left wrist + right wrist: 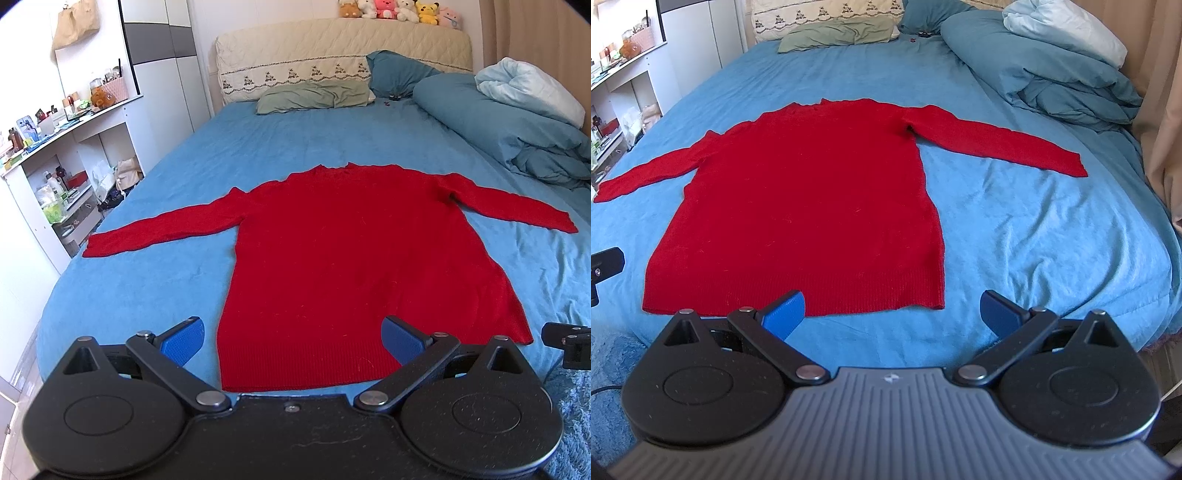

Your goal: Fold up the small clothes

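**Red sweater spread flat on bed**

A red sweater (351, 258) lies flat, sleeves outstretched, on a blue bed (155, 273). Just before its hem, the left hand-held gripper (291, 338) and right hand-held gripper (892, 314) hover spread wide, holding nothing.

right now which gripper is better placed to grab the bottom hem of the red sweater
Left. The left gripper, open, straddles the red sweater hem; the open right gripper sits nearer its corner, partly over bare sheet.

Blue-sheeted bed (295, 140); green pillow (314, 95) at headboard; bunched blue duvet (517, 129) at right; plush toys (399, 11) atop headboard; cluttered white shelf (55, 147) at left.
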Motion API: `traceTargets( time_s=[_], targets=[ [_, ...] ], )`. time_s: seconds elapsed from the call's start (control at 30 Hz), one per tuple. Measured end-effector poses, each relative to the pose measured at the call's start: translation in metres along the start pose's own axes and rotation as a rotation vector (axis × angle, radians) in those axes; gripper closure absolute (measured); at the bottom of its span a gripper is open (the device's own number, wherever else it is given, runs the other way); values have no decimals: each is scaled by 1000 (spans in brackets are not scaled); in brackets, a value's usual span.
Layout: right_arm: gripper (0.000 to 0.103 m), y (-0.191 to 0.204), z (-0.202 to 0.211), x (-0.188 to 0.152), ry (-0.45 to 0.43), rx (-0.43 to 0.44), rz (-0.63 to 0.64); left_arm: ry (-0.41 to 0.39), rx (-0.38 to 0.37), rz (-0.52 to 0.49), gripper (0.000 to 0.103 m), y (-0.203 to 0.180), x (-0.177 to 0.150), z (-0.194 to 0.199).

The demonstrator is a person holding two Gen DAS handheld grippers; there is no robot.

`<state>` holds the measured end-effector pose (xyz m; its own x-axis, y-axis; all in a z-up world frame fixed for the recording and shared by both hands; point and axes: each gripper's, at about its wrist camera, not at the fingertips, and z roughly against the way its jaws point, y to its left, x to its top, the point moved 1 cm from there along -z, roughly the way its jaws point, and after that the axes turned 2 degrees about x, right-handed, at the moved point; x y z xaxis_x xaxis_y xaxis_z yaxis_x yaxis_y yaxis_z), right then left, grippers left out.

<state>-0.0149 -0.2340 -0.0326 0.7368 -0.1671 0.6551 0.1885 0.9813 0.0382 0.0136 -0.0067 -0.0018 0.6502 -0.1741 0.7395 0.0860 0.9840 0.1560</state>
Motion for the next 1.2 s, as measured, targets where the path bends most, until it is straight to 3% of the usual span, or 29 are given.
traceTargets(
  time_s=[1.2],
  targets=[
    [0, 6, 8, 1, -17, 13, 8, -7, -8, 20, 0, 1, 0, 5]
  ],
)
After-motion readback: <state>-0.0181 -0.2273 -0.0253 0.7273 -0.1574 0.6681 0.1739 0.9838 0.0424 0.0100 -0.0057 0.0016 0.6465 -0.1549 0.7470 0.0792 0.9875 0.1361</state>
